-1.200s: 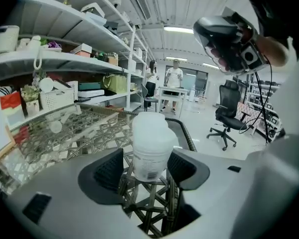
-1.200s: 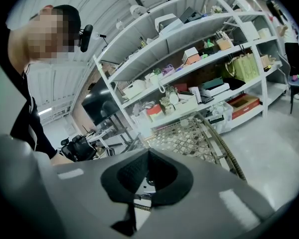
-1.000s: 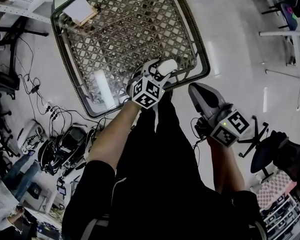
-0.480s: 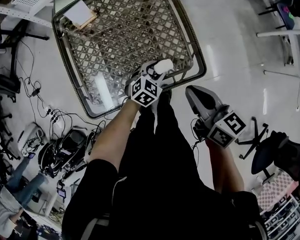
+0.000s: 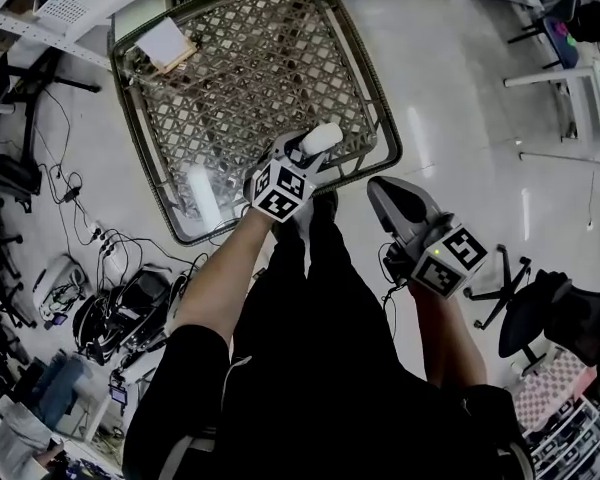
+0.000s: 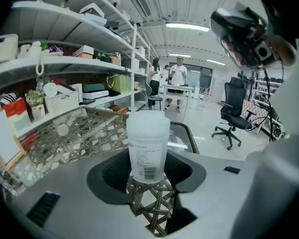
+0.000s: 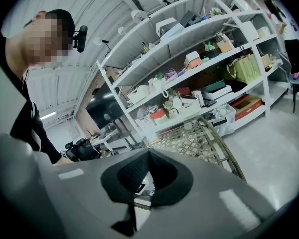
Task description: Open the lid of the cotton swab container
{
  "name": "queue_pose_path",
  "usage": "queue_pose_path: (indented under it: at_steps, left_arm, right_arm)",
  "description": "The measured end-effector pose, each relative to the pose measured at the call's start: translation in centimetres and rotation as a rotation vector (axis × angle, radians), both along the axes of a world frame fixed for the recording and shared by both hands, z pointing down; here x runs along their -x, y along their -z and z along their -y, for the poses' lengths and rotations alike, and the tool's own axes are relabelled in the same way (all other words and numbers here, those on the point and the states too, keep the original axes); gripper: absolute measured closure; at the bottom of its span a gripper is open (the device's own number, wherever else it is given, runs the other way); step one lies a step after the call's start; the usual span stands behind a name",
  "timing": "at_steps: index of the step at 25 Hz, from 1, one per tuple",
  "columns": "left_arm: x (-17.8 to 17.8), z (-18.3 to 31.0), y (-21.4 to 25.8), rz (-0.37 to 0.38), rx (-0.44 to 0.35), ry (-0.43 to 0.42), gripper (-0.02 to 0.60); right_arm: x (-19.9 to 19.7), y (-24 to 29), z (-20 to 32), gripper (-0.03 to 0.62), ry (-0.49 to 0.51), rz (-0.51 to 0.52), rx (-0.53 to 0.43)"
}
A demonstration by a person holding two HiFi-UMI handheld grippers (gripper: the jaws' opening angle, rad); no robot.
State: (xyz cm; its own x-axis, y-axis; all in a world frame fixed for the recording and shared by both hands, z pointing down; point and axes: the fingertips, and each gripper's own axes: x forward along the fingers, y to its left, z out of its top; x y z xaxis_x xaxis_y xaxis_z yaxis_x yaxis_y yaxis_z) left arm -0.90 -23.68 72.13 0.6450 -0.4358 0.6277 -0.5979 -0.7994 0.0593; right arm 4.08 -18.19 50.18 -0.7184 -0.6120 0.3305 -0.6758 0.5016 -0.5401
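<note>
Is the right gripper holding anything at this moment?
No, in the right gripper view the right gripper has its jaws pressed together with nothing between them.

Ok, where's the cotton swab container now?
Left gripper view, centre: the cotton swab container stands upright between the left gripper's jaws, which have just closed on it, at the wicker table's near edge.

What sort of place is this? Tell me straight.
Probably a lab or workshop storeroom: long stocked shelves, an office chair and loose cables lying about.
</note>
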Motion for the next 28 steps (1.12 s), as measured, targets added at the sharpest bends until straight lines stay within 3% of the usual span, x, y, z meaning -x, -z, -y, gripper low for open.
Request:
queue_pose_path:
  at_steps: [8,17,24,28]
  left_arm:
    - [0.0,0.8,3.0,-0.052,-0.027,0.007,0.384]
    - [1.0,-0.6,12.2,-0.115,-0.108,-0.052,0.385]
    - [1.4,-2.8,17.9,-0.133,-0.121,-0.118,0.383]
    - [1.2,-4.4,20.8,-0.150,-0.125,-0.116,0.385]
  right_arm:
    - [-0.6,0.3,0.0,0.583,0.003,-0.011,-0.006]
    - [-0.1,4.5,1.5,0.583,-0.012,0.020,-0.112]
    - [0.1,7.3,1.4,0.583,-0.009,0.009,-0.183]
    - [0.4,8.0,0.3,0.572,0.041,0.006,-0.194]
